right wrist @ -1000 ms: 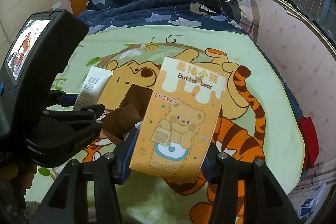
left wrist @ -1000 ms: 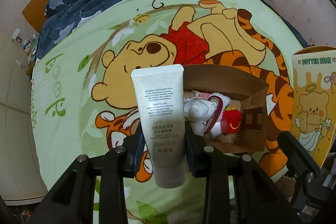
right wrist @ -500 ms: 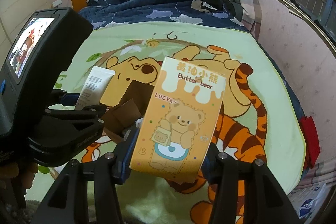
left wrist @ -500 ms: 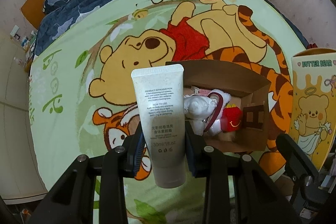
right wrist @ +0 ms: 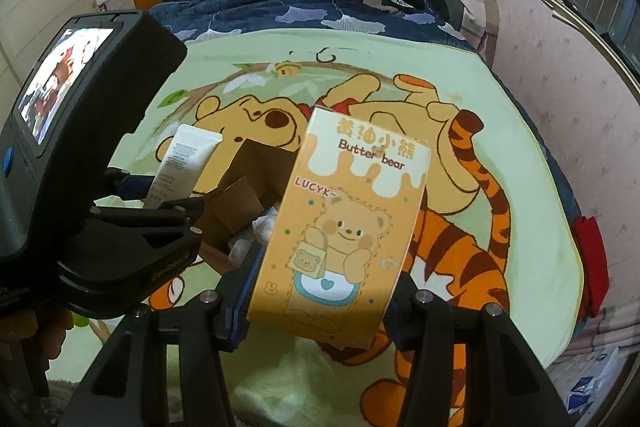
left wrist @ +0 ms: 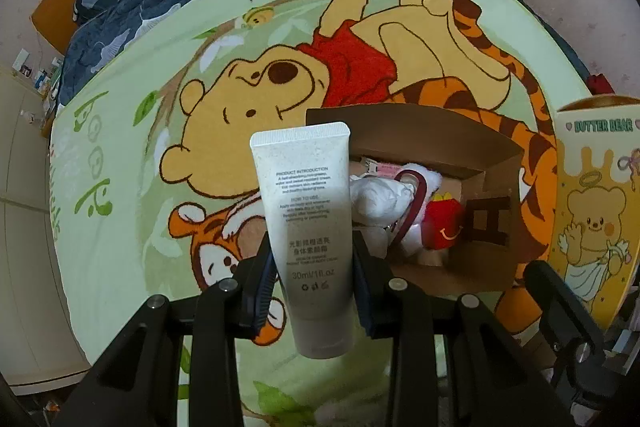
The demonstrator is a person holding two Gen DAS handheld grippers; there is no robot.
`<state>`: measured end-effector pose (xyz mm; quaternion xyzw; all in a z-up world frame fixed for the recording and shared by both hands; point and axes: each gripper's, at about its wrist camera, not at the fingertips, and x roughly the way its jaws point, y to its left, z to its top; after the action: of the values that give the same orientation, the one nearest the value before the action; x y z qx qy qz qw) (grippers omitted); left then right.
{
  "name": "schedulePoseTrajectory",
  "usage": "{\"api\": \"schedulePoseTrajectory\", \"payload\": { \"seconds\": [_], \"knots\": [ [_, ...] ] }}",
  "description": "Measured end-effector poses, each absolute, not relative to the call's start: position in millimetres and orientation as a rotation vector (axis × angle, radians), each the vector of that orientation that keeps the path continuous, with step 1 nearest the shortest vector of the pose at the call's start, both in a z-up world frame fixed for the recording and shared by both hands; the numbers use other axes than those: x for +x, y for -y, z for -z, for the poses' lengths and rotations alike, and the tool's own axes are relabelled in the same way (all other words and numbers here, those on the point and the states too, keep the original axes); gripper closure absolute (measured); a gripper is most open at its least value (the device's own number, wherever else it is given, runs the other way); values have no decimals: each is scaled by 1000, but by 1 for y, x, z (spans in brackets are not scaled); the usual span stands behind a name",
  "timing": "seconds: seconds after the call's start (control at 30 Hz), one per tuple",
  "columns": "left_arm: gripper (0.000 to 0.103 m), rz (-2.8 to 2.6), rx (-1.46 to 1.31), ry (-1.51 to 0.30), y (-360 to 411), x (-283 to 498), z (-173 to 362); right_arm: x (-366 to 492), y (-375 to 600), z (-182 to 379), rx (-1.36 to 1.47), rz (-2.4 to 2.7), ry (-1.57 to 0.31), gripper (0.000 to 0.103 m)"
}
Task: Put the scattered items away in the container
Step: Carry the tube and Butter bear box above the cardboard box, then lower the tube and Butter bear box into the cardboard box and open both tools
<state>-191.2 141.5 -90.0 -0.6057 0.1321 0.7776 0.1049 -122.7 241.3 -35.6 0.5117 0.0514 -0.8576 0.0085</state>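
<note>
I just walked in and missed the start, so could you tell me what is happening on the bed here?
A person is tidying items into a brown cardboard box on a cartoon blanket, with a gripper in each hand. The left gripper is shut on a white cream tube, held just left of the box. The right gripper is shut on an orange Butter Bear carton. A white plush toy and a red toy box already lie inside.

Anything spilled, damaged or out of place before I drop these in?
Nothing stands out. The tube and the bear box are each held squarely in tongs, and the cardboard box sits open on the blanket with toys inside, nothing spilled.
</note>
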Motion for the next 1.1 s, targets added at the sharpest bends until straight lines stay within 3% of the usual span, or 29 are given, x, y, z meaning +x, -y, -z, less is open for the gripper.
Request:
{"api": "schedulePoseTrajectory", "payload": {
  "seconds": [0.83, 0.9, 0.93, 0.97, 1.1],
  "knots": [
    [66, -2242, -1805, -463, -161, -216, 117, -146, -247, 63, 1700, 2635, -165, 50],
    [49, -2243, -1797, -467, -162, -217, 116, -148, -247, 66, 1713, 2622, -160, 49],
    [33, -2247, -1787, -472, -163, -217, 115, -149, -247, 66, 1714, 2622, -156, 49],
    [27, -2260, -1768, -487, -164, -216, 113, -149, -248, 66, 1708, 2624, -148, 49],
    [24, -2293, -1719, -526, -167, -216, 106, -148, -248, 62, 1670, 2659, -141, 42]
  ]
}}
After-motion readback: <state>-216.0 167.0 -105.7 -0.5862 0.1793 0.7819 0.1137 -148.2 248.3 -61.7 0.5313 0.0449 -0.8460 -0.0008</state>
